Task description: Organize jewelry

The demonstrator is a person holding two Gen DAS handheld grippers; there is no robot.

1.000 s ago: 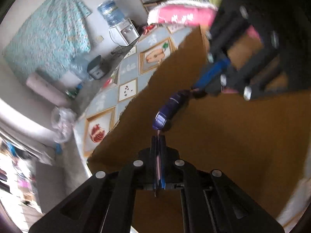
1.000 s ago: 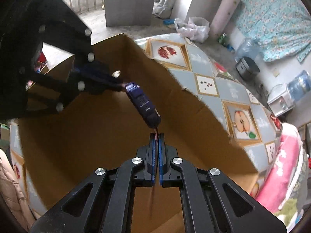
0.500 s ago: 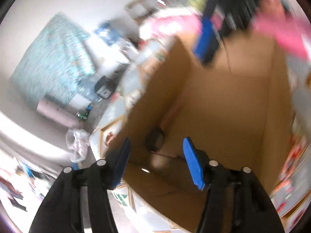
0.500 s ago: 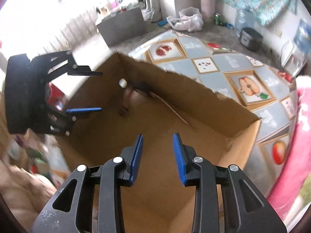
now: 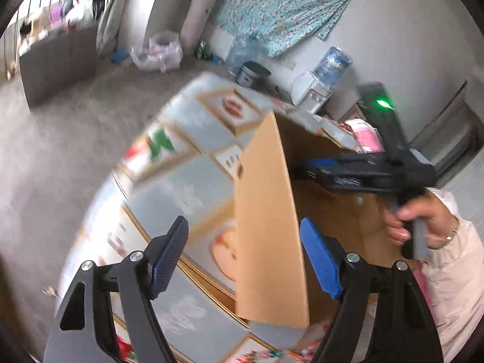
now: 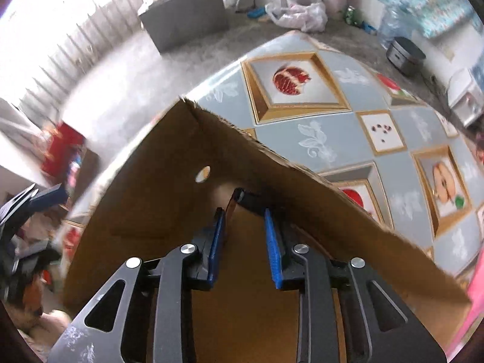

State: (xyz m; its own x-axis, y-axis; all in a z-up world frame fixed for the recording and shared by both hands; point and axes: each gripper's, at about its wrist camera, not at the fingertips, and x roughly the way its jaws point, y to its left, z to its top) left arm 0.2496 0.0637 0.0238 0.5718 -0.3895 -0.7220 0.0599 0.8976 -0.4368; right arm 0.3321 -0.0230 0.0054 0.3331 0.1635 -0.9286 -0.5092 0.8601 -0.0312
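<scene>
my left gripper (image 5: pixel 242 260) is opening wide astride the cardboard box (image 5: pixel 269 227) wall, holding nothing. my right gripper (image 6: pixel 245 227) is closing, empty, just short of the dark watch (image 6: pixel 242 198) inside the box.

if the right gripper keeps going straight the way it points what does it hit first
Probably the dark strap piece in the box corner, just past the closing right gripper; nothing lies between its fingers yet. Depth is unclear.

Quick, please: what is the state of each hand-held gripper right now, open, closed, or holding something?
Left hand-held gripper: opening, empty, jaws astride the cardboard box wall.
Right hand-held gripper: closing, holding nothing, inside the box near a dark item.
</scene>
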